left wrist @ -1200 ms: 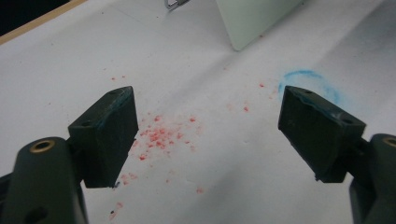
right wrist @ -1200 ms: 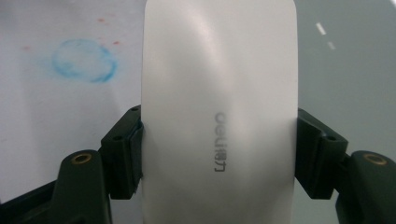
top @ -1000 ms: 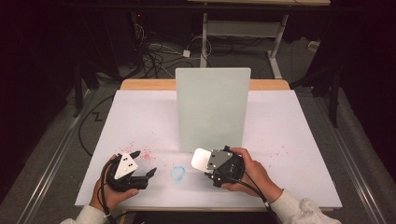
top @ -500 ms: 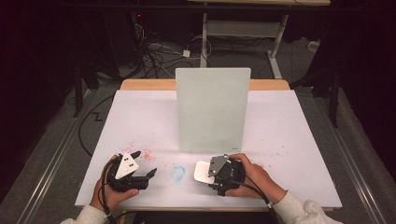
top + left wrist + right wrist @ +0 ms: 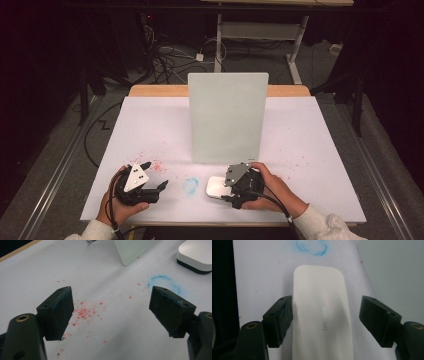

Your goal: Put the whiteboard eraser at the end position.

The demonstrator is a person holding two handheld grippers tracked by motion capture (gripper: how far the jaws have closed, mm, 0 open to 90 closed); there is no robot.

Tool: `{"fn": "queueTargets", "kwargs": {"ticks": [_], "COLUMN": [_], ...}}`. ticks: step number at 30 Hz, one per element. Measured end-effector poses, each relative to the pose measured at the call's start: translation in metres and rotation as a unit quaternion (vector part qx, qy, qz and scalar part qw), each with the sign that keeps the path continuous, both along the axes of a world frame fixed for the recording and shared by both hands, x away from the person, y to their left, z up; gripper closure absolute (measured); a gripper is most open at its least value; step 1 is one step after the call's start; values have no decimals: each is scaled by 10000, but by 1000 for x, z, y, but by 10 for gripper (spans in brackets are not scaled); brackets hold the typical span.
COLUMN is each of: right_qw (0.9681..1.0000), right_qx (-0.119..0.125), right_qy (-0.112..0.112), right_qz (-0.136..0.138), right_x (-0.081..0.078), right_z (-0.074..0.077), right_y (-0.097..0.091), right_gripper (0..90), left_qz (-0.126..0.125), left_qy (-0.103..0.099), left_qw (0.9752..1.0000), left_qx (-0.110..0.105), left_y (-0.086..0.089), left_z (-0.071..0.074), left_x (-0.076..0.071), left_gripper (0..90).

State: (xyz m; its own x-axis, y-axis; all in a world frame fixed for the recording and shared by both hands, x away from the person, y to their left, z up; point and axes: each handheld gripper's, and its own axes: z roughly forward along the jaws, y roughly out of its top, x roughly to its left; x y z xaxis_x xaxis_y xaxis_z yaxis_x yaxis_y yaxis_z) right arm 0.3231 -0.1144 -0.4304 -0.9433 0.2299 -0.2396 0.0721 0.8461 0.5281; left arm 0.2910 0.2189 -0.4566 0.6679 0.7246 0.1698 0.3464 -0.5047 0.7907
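A white whiteboard eraser [image 5: 216,186] with a dark underside lies flat on the white table sheet [image 5: 310,135] near the front edge. My right gripper [image 5: 226,189] straddles it, and its jaws have just been opening. In the right gripper view the eraser [image 5: 319,302] sits between them, against the left pad [image 5: 284,315] and with a gap to the right pad. My left gripper [image 5: 155,175] rests at the front left, open and holding nothing [image 5: 110,302]. The eraser [image 5: 197,255] lies beyond it.
A pale green board [image 5: 227,117] stands upright mid-table, just behind the eraser. A smudged blue ring mark [image 5: 190,185] lies between the two grippers. Red crumbs [image 5: 157,165] dot the sheet by the left gripper. Cables and table legs fill the dark floor behind.
The right gripper has brought the eraser down from a raised, tilted pose to lie flat on the sheet, and its jaws have parted. The left gripper has kept still.
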Motion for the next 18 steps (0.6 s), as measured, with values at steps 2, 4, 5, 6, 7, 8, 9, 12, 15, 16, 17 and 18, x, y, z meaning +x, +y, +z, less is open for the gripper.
{"fn": "queueTargets", "kwargs": {"ticks": [2,4,5,6,7,8,9,12,15,16,17,18], "right_qw": [9998,9995,9990,9985,9980,9974,9966,9945,9916,9903,9888,9877], "right_qx": [92,239,313,372,434,446,492,645,811,840,829,835], "right_qy": [-141,-177,-270,-342,-394,-478,-536,-649,-772,-841,-959,-1006], "right_qz": [-50,-107,-158,-193,-256,-296,-375,-504,-650,-716,-784,-853], "right_x": [1,2,2,3,4,5,6,10,13,14,15,15], "right_z": [3,7,9,11,13,14,15,16,18,18,19,19], "right_y": [-2,-6,-7,-9,-11,-13,-15,-22,-29,-32,-35,-37], "right_gripper": [300,300,301,300,299,297,297,290,275,276,275,272], "left_qz": [-2,-2,-2,-5,-1,1,-1,7,17,15,15,11], "left_qy": [0,-4,-3,0,0,-3,-4,-13,-44,-48,-49,-44], "left_qw": [10000,10000,10000,10000,10000,10000,10000,10000,10000,10000,10000,10000], "left_qx": [-4,6,5,3,5,12,9,8,8,4,-4,-2], "left_y": [0,0,0,0,0,0,0,0,0,0,0,0], "left_z": [0,0,0,0,0,0,0,0,1,1,1,1], "left_x": [0,0,0,0,0,0,0,0,-1,-1,-1,-1], "left_gripper": [193,193,194,193,193,194,194,193,194,194,194,194]}}
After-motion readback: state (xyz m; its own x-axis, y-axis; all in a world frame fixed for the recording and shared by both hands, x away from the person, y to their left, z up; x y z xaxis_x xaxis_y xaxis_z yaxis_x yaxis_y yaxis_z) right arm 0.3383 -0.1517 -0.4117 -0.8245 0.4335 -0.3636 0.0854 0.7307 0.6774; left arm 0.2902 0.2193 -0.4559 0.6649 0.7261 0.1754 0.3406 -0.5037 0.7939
